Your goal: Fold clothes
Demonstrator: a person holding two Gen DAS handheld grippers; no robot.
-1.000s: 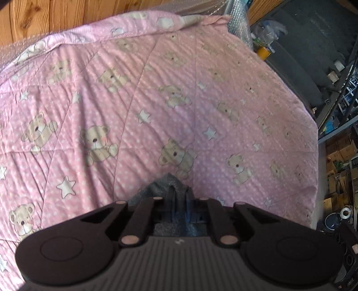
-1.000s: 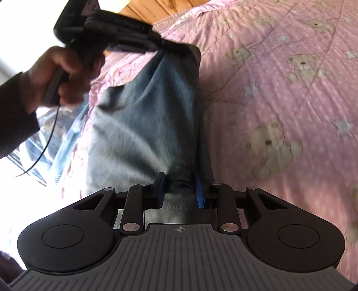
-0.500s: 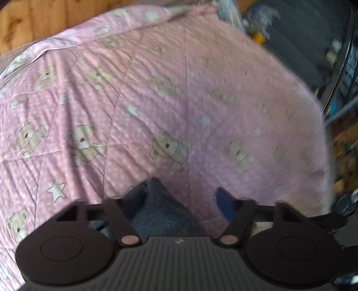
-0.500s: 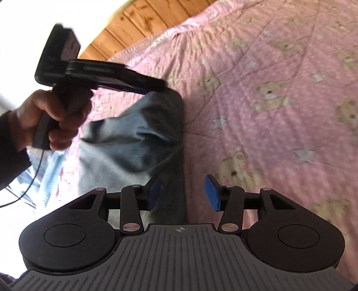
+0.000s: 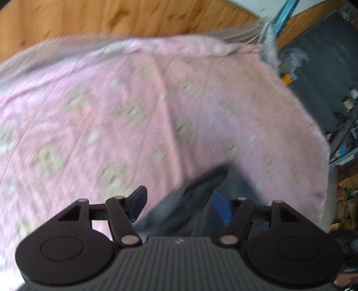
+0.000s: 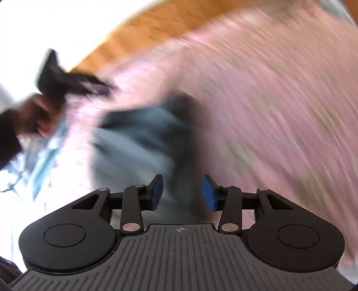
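Observation:
A blue-grey denim garment [image 6: 143, 138] lies in a heap on the pink teddy-bear quilt [image 6: 268, 100]. Both views are motion-blurred. My right gripper [image 6: 182, 192] is open, its blue pads apart just above the near edge of the garment. My left gripper [image 5: 179, 203] is open too; a dark fold of the garment [image 5: 201, 190] shows between and beyond its fingers, apart from the pads. In the right wrist view the left gripper [image 6: 73, 82] is at the far left, held by a hand, away from the garment.
The quilt [image 5: 111, 112] covers the whole bed. A wooden wall [image 5: 111, 18] stands behind it. Dark shelving and clutter [image 5: 331, 78] stand past the bed's right edge. Light blue cloth [image 6: 44, 156] lies at the left edge of the bed.
Both grippers have opened and let go of the garment, which has dropped onto the quilt. Both grippers are moving fast; the left one has drawn back from the garment.

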